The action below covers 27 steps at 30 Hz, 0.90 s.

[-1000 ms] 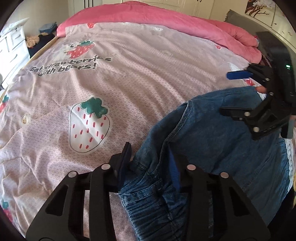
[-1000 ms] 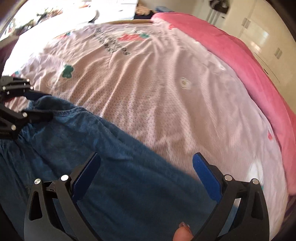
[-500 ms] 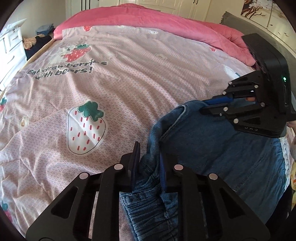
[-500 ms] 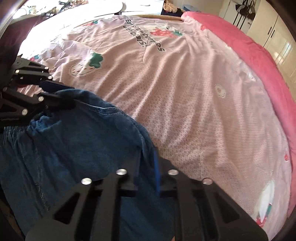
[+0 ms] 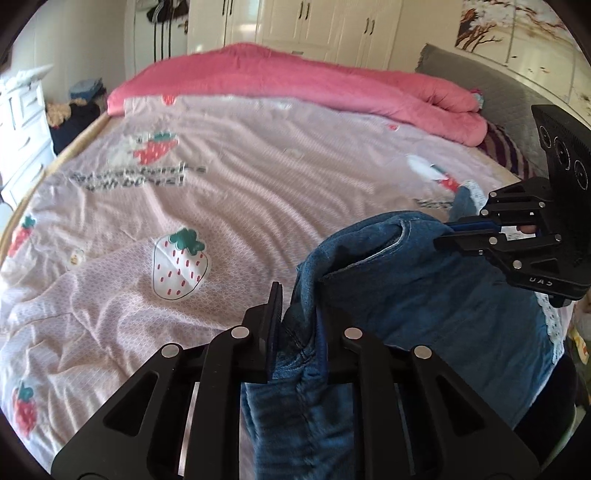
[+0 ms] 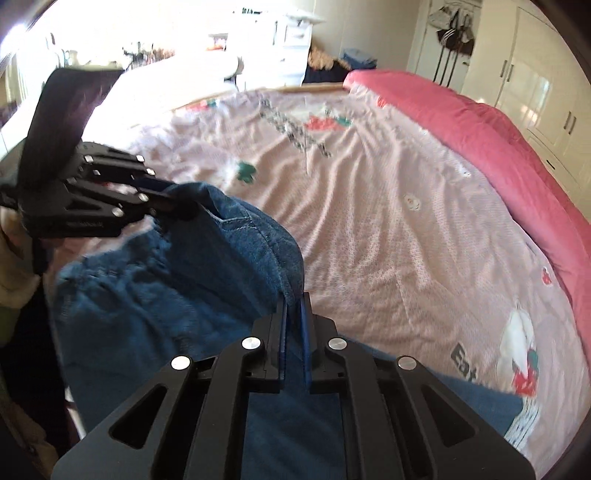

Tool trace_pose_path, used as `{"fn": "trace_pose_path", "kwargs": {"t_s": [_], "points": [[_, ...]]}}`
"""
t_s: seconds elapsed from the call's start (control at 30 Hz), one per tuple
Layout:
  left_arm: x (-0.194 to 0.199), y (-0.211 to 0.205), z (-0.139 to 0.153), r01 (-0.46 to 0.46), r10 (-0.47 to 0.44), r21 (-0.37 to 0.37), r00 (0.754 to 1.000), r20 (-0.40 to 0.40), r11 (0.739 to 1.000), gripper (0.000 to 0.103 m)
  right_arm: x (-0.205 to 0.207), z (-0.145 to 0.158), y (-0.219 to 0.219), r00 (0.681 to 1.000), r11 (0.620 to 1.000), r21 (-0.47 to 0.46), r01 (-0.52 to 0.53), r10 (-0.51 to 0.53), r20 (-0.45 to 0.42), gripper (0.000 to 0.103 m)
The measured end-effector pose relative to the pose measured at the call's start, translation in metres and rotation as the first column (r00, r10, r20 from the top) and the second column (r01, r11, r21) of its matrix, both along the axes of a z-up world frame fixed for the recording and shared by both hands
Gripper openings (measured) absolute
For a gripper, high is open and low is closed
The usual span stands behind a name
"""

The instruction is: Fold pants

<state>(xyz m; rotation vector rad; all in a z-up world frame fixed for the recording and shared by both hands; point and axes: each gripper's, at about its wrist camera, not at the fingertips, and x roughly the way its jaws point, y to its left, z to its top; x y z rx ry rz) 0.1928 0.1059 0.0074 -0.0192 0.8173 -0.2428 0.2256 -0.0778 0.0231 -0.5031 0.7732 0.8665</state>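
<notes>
Blue denim pants (image 5: 436, 295) with a white lace hem lie at the near edge of a bed, their folded edge lifted off the sheet. My left gripper (image 5: 299, 314) is shut on the gathered waistband end of the pants (image 6: 207, 266). My right gripper (image 6: 294, 314) is shut on the other end of the same raised edge. In the left wrist view the right gripper (image 5: 448, 234) shows at the right, pinching the denim. In the right wrist view the left gripper (image 6: 162, 199) shows at the left, likewise clamped on the cloth. The fabric sags between them.
The pink bedsheet (image 5: 229, 206) with strawberry prints and dark lettering spreads ahead. A rolled pink quilt (image 5: 295, 81) lies along the far side, with a grey headboard (image 5: 491, 96) to the right. White wardrobes (image 5: 332, 26) and a white dresser (image 5: 18, 125) stand around the bed.
Both grippers closed on the pants' edge, the right from wide open. Both then rose and carried the denim edge up off the sheet and out over the bed.
</notes>
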Motion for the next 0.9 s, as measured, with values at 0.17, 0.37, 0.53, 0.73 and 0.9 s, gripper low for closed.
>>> {"fn": "trace_pose_path", "kwargs": {"t_s": [0.17,0.37,0.53,0.73,0.9], "points": [[-0.03,-0.008,0.02,0.02,-0.021,0.011,0.997,0.08,1.0,0.009,-0.037,0.016,-0.013,1.0,0.999,0.04,0.002,-0.003,0.014,0.006],[-0.076,-0.01,0.024,0.018,-0.02,0.011,0.991,0.133,1.0,0.009,-0.095,0.019,-0.014,1.0,0.998,0.065,-0.022,0.021,0.021,0.006],[-0.112,-0.009,0.014,0.022,-0.024,0.016,0.99,0.138,1.0,0.009,-0.13,0.007,-0.013,1.0,0.995,0.098,-0.009,0.01,-0.012,0.006],[-0.139,-0.009,-0.002,0.027,-0.033,0.053,0.994,0.107,0.998,0.009,-0.159,-0.015,-0.014,0.998,0.993,0.115,0.002,0.005,-0.061,0.006],[-0.156,-0.011,-0.012,0.034,-0.042,0.096,0.995,0.089,0.995,0.009,-0.177,-0.035,-0.013,0.996,0.994,0.109,0.01,0.0,-0.087,0.006]]}}
